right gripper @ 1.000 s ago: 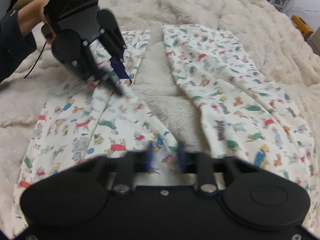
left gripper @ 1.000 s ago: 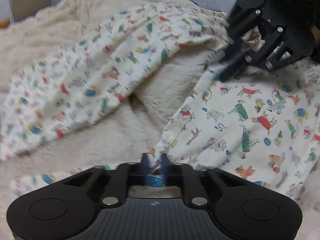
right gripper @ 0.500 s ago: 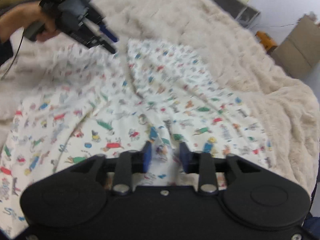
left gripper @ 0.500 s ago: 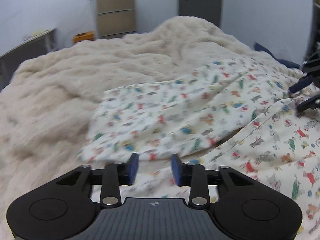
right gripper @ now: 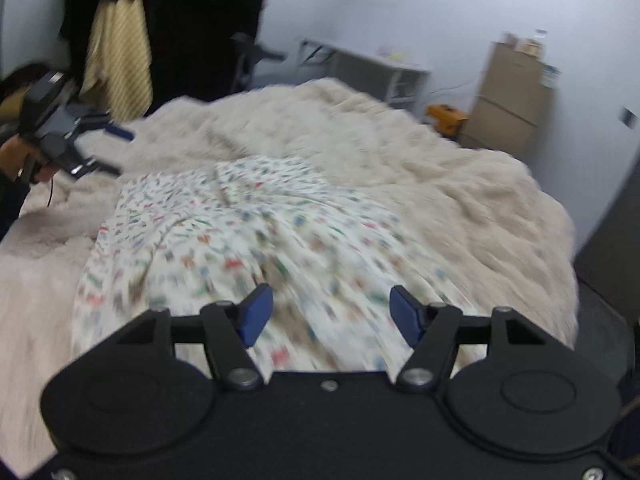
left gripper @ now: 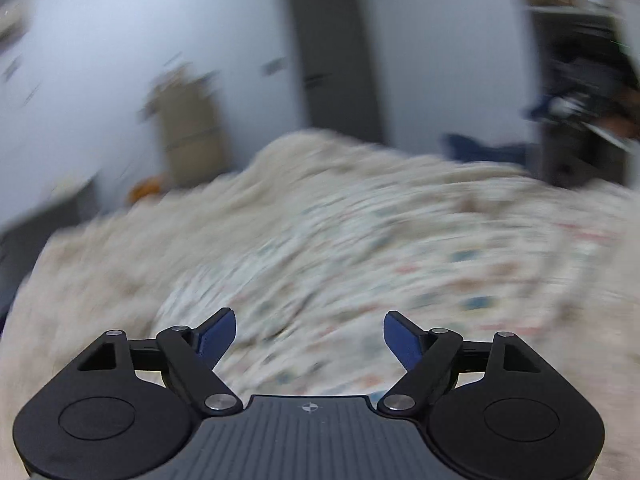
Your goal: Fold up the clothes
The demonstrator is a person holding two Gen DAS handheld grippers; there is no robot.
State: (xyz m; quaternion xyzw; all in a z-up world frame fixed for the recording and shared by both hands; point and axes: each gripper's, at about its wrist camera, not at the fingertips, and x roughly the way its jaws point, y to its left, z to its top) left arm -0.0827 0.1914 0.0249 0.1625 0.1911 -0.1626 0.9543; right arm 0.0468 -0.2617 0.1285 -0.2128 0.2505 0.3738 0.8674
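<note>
- Lying spread on the cream fleece blanket (right gripper: 400, 160): one printed garment (right gripper: 280, 240), white cloth with small coloured figures, rumpled, with creases running from its middle.
- Two grippers counted, one in each hand; neither touches the cloth.
- Left gripper (left gripper: 309, 334): jaws opening, blue pads wide apart, nothing between them. It hangs above the garment, pointing across the bed toward the far wall. Its own view is heavily blurred; print detail cannot be made out there.
- Same left gripper seen from the right wrist view at the left edge, held in one hand (right gripper: 16, 156), over bare blanket beside the garment's far corner, apart from the cloth.
- Right gripper (right gripper: 331, 312): jaws opening, two blue pads well apart, nothing between them. It sits above the near edge of the garment.
- Blanket: one, covering the whole bed, bunched in folds around the garment.
- Background, right wrist view: one tall cardboard box (right gripper: 512, 100) against the wall, one orange object (right gripper: 446, 116) on the floor just beside it, one white shelf unit (right gripper: 380, 68), one striped yellow cloth (right gripper: 120, 56) hanging among dark clothes.
- One grey door (left gripper: 332, 48) shows in the left wrist view behind the bed.
</note>
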